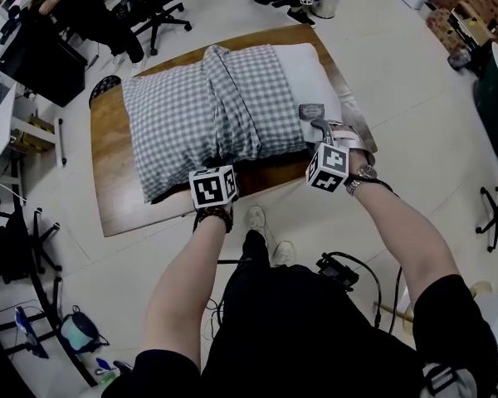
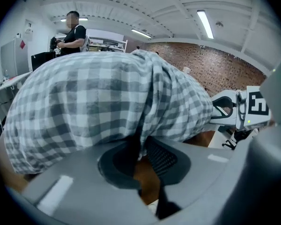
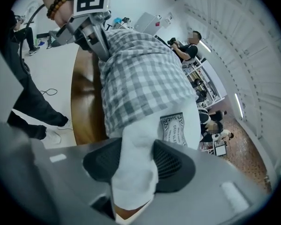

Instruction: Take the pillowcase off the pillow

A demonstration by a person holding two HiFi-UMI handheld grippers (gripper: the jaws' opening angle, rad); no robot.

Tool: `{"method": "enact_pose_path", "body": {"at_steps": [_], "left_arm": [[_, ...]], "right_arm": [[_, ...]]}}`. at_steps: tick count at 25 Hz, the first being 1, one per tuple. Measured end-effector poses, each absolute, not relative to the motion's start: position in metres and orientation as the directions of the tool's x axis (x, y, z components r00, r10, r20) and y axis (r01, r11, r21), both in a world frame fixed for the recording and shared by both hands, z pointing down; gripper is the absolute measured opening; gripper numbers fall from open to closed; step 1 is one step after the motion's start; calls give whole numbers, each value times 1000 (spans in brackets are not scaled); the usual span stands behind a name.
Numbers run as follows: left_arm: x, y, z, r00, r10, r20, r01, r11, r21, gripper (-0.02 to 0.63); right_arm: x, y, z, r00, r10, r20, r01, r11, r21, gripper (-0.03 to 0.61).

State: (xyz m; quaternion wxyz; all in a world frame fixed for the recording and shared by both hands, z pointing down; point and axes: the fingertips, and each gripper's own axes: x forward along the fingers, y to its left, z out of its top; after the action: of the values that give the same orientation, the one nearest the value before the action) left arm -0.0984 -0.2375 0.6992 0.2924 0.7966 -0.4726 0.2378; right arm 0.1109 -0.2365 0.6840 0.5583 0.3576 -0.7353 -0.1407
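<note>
On a wooden table, gripping a pillow along its near side with two hand-held tongs. At left, left gripper nipped on a hanging fold of the grey-checked pillowcase, pads almost together with cloth between them. Pillowcase covering the left and middle of the pillow, bunched into a ridge down its centre. At right, right gripper clamped on the near corner of the bare white pillow, soft stuffing bulging between the pads. Just beyond that grip, a printed label on the white end poking out of the cover. Beyond the table, office chairs on a pale floor.
</note>
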Motion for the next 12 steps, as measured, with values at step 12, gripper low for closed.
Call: {"method": "enact_pose_path", "body": {"at_steps": [12], "left_arm": [[-162,-246,681,328,-700,635,-944,-217,249,9]], "right_arm": [[151,-244,657,-127,-734,667,-346,663,664,28]]}}
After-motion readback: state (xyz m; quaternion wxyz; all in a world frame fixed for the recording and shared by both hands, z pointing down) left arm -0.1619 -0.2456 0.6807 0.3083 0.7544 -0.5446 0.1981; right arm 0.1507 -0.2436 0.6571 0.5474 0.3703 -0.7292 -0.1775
